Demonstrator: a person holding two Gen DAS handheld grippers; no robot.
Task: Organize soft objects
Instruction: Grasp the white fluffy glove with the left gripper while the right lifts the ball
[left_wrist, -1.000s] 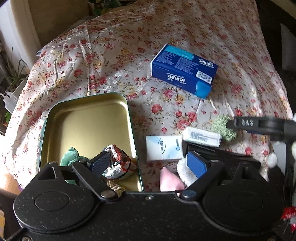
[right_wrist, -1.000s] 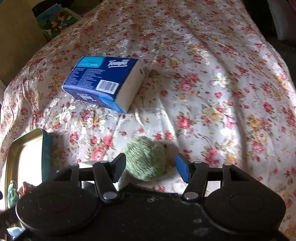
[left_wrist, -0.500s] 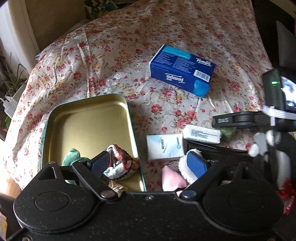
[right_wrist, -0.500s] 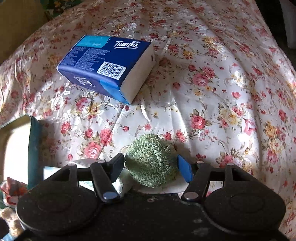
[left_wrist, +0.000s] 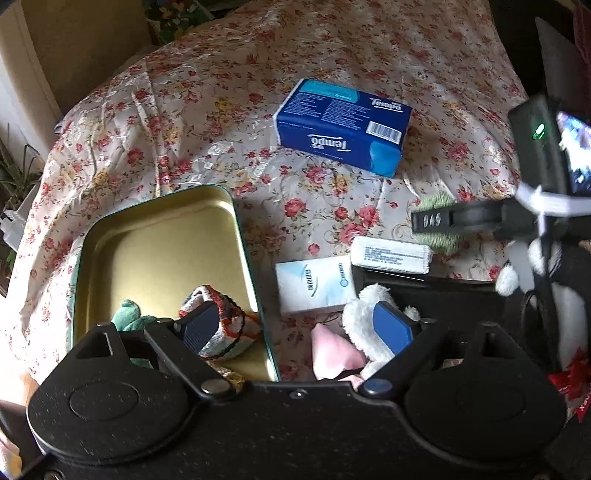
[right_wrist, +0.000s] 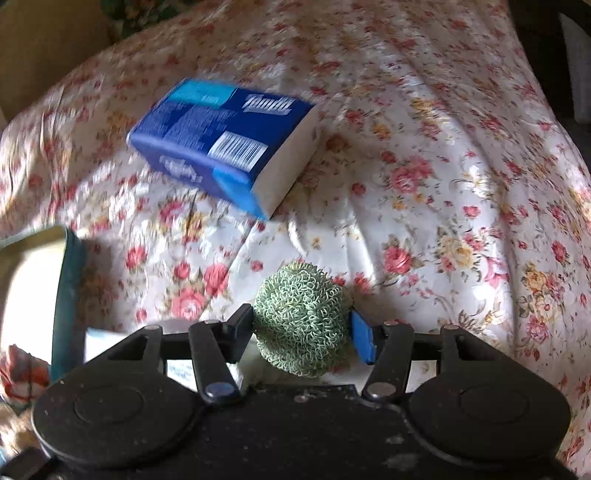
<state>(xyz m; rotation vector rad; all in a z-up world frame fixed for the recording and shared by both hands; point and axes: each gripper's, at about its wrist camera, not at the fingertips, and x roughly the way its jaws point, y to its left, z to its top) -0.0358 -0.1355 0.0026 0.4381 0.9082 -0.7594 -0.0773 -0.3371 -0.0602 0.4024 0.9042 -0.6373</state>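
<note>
A: What has the right gripper (right_wrist: 301, 334) got?

B: A green fuzzy ball (right_wrist: 301, 319), pinched between its two fingers, both pads pressed against its sides. It sits right at the fingertips, just above the flowered cloth (right_wrist: 443, 155).

A: And the left gripper (left_wrist: 295, 328)?

B: Spread wide and holding nothing. Its left finger hangs over the tin (left_wrist: 155, 236), above a striped knitted piece (left_wrist: 236, 325) and a green plush bit (left_wrist: 127, 319). Its right finger is over a white fluffy toy (left_wrist: 360, 301) with something pink (left_wrist: 332, 354) beside it.

A: So how should the ball go in?

B: My guess is it belongs in the tin, which lies off to the right gripper's left. Squeeze only enough to hold; it will squash and could spring out. Lift clear of the tin's rim and let go low over the bare far half of the tin.

A: Any writing?

B: The blue tissue pack (left_wrist: 343, 125), ahead of both grippers, reads "Tempo" with a barcode. The right gripper's finger shows "DAS" in the left view. Two small white packs (left_wrist: 316, 282) carry print too small to read.
</note>
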